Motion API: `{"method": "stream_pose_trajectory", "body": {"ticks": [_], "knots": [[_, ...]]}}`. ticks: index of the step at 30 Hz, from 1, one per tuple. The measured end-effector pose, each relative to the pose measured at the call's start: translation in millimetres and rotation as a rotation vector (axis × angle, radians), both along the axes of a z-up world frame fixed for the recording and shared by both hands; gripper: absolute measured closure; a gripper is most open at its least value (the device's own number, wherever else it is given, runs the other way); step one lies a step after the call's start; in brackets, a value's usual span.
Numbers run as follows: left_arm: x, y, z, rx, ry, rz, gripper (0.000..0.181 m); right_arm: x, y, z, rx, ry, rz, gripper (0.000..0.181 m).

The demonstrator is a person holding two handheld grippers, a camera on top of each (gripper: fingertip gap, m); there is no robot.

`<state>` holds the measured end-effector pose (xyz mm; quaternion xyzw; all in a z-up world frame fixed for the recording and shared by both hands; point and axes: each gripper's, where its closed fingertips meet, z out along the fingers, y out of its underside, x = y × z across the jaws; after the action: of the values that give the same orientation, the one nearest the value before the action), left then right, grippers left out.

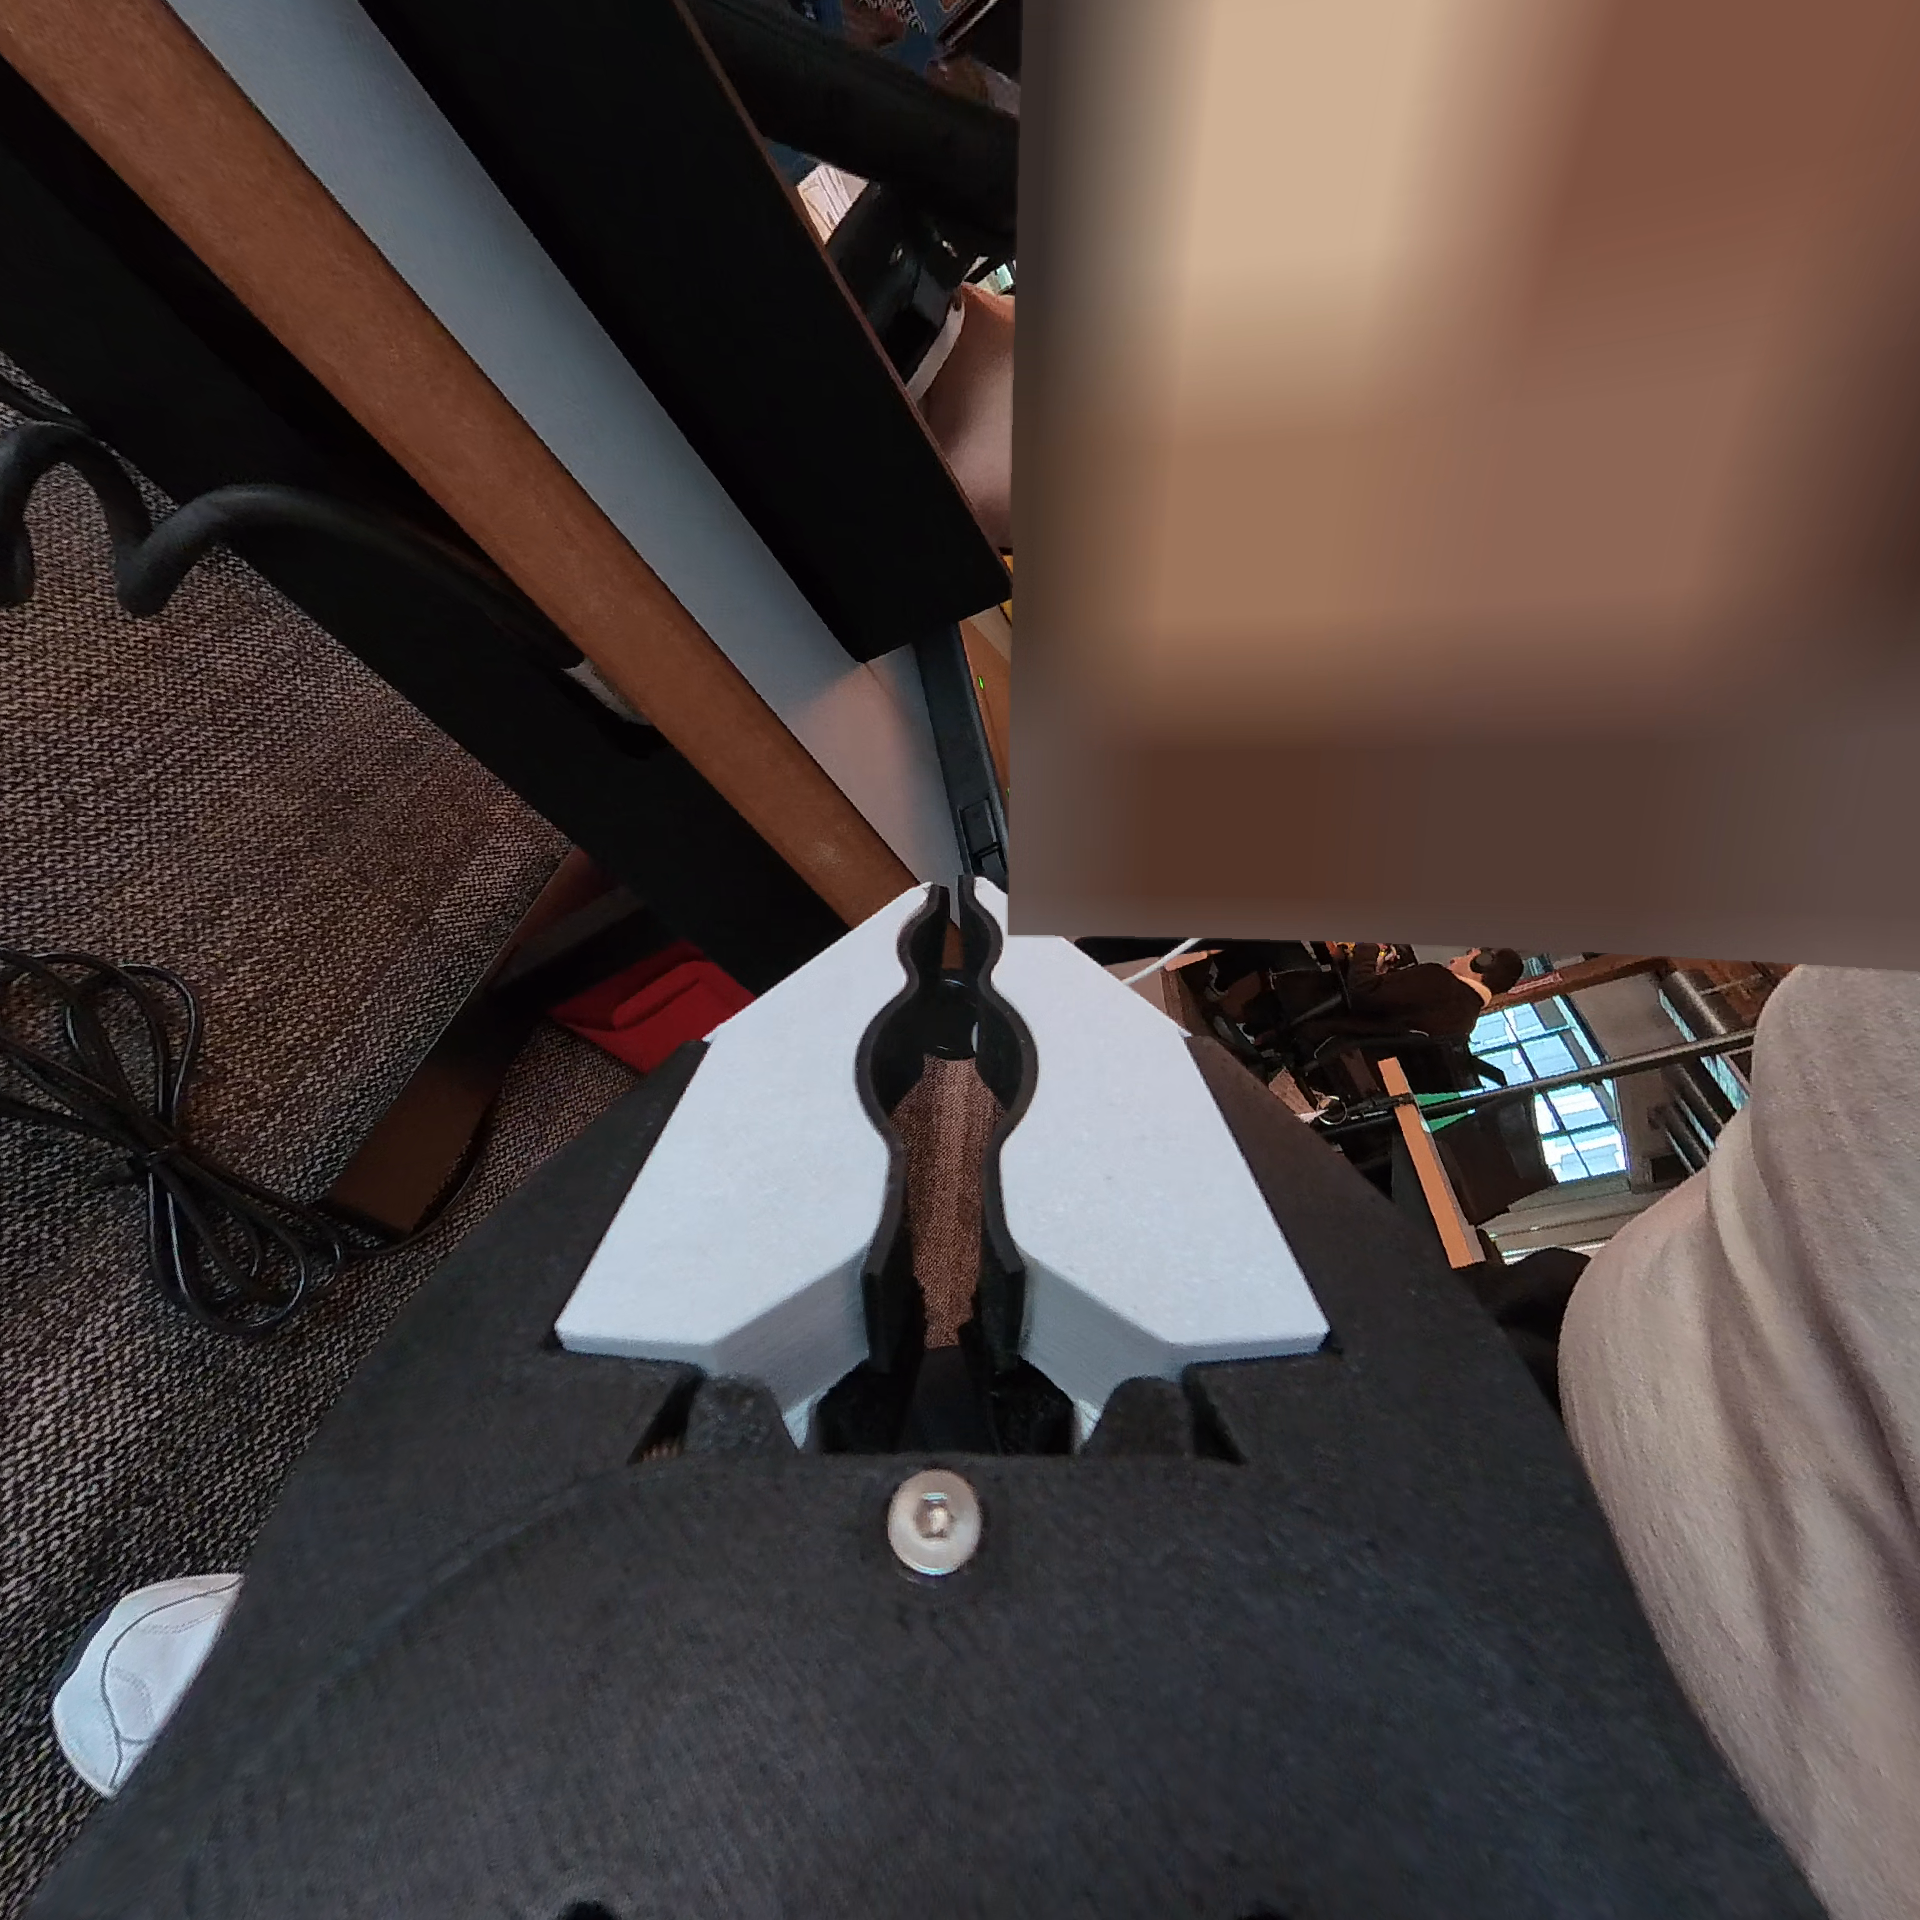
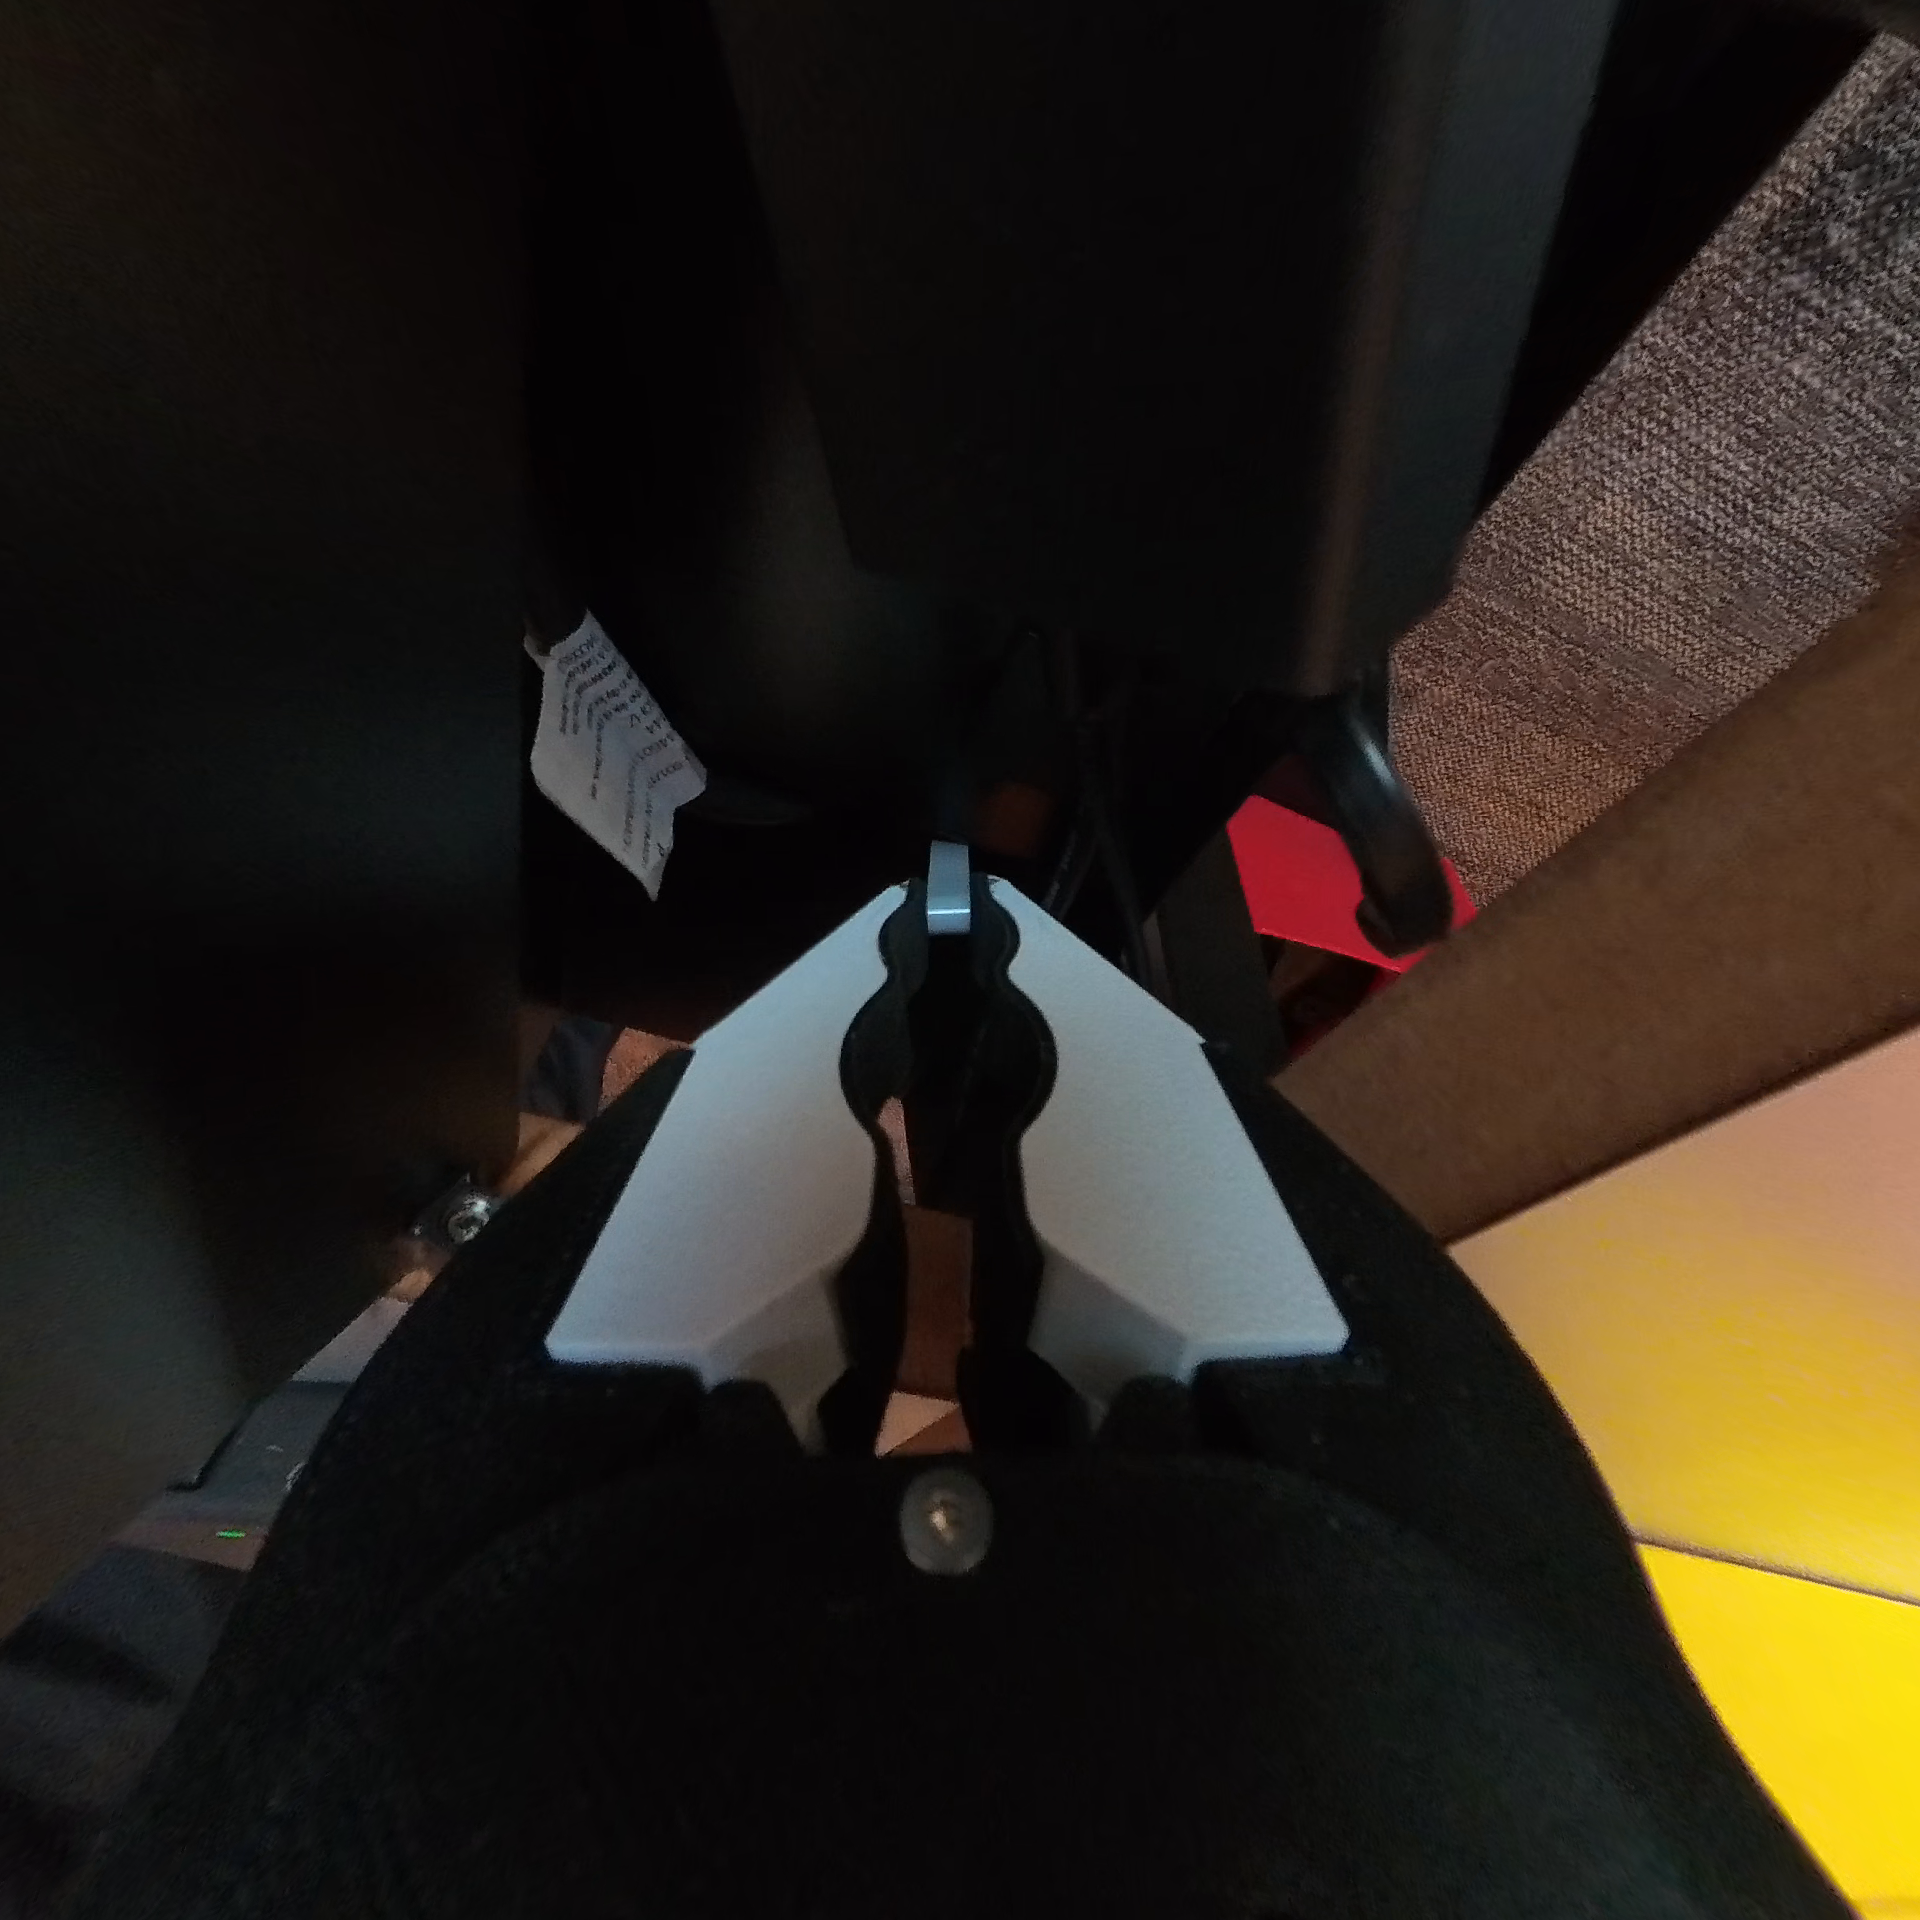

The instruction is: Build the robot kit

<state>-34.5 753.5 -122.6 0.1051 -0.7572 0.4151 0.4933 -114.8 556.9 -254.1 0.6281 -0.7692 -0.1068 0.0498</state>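
Note:
My left gripper (image 1: 954, 906) has white fingers (image 1: 790, 1132) with black pads, and the jaws are closed with nothing between them. It points at the corner of a white-topped table (image 1: 582, 416) with a brown wooden edge (image 1: 436, 416). My right gripper (image 2: 948, 896) is shut on a small pale grey flat tab (image 2: 948, 878) that sticks out past its tips. The tab sits against a large dark black mass (image 2: 935, 364), too dark to make out. A white printed label (image 2: 608, 748) hangs from it to the left.
Speckled brown carpet (image 1: 208, 831) holds coiled black cables (image 1: 156, 1143) and a red object (image 1: 655, 1003). A black slab (image 1: 675, 260) lies on the table. A person's grey sleeve (image 1: 1766, 1351) is at the right. In the right view, a brown panel (image 2: 1610, 987) and yellow surface (image 2: 1818, 1662) lie right. My right fingertips sit around 25 cm from my left ones.

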Motion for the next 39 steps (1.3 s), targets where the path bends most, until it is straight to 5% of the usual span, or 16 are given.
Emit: {"method": "stream_pose_trajectory", "body": {"ticks": [39], "knots": [[9, -5, -6, 0.0, 0.012, 0.002, 0.181, -13, 0, -7, 0.025, 0.122, 0.131, 0.173]]}}
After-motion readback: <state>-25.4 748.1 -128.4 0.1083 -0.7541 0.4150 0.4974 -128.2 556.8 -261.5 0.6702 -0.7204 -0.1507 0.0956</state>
